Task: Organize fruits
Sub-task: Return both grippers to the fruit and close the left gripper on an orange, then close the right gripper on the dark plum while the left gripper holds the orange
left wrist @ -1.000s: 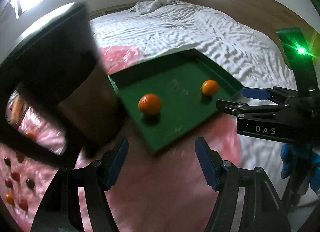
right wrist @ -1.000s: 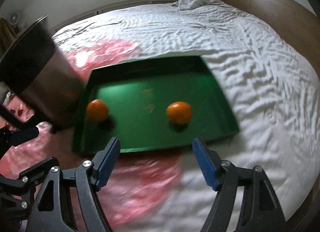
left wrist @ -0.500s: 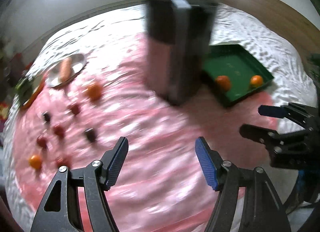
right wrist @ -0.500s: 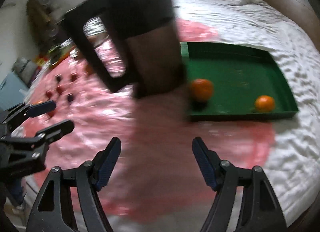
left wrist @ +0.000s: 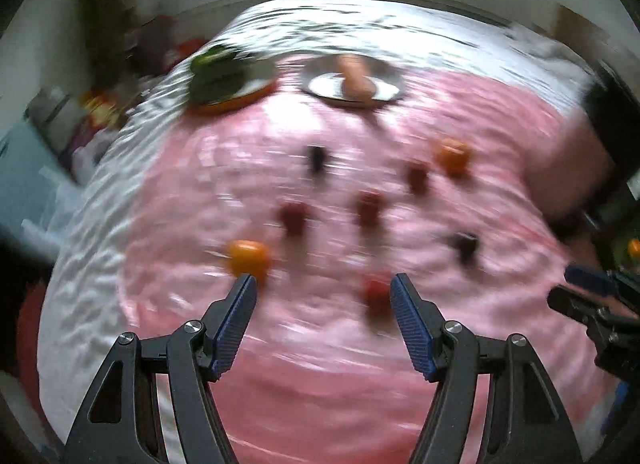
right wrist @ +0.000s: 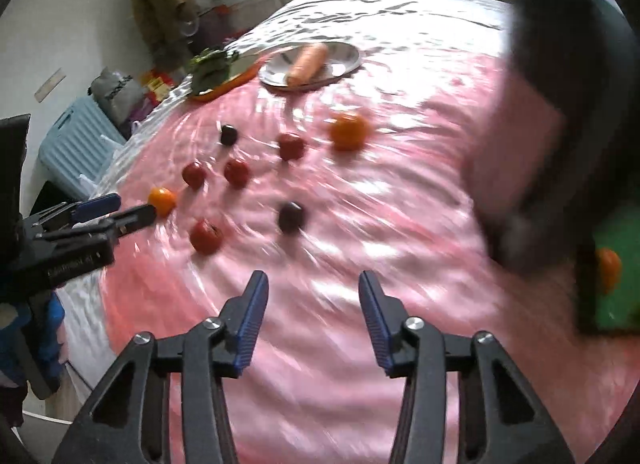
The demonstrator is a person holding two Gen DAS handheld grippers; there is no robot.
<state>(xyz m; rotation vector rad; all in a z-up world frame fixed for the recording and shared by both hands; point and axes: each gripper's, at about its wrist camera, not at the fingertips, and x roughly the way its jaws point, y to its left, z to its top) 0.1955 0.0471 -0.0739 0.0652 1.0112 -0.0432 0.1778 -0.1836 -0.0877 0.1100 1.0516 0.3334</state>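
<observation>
I hold both grippers over the bed (right wrist: pixel 400 11), pointed down at the pink sheet (right wrist: pixel 360 223) spread across its middle; the fingers of my left gripper (left wrist: pixel 323 292) stand apart with nothing between the pads, and a small orange (left wrist: pixel 247 258) shows just past its left fingertip, a red fruit (left wrist: pixel 376 292) just inside its right one, though neither is pressed; my right gripper (right wrist: pixel 313 284) has just been closing, its fingers narrower yet still parted over bare pink sheet with nothing between them.

The fruits lie loose on the pink sheet: a larger orange (right wrist: pixel 348 131) toward the far side, four red ones (right wrist: pixel 206 236) scattered mid-sheet, a dark fruit (right wrist: pixel 291 216) nearest my right fingers and another dark one (right wrist: pixel 229 134) farther off; the small orange sits toward the left edge of the sheet.

At the far edge of the sheet a metal plate (right wrist: pixel 344 59) carries a carrot (right wrist: pixel 306 63); beside it, an orange-rimmed plate (right wrist: pixel 224 87) holds leafy greens (right wrist: pixel 210 63).

At the right a dark, blurred jug (right wrist: pixel 560 83) stands close to the camera; past it, at the right edge of the bed, the corner of a green tray (right wrist: pixel 616 304) holds one more orange (right wrist: pixel 608 268); the blur hides finer detail there.
</observation>
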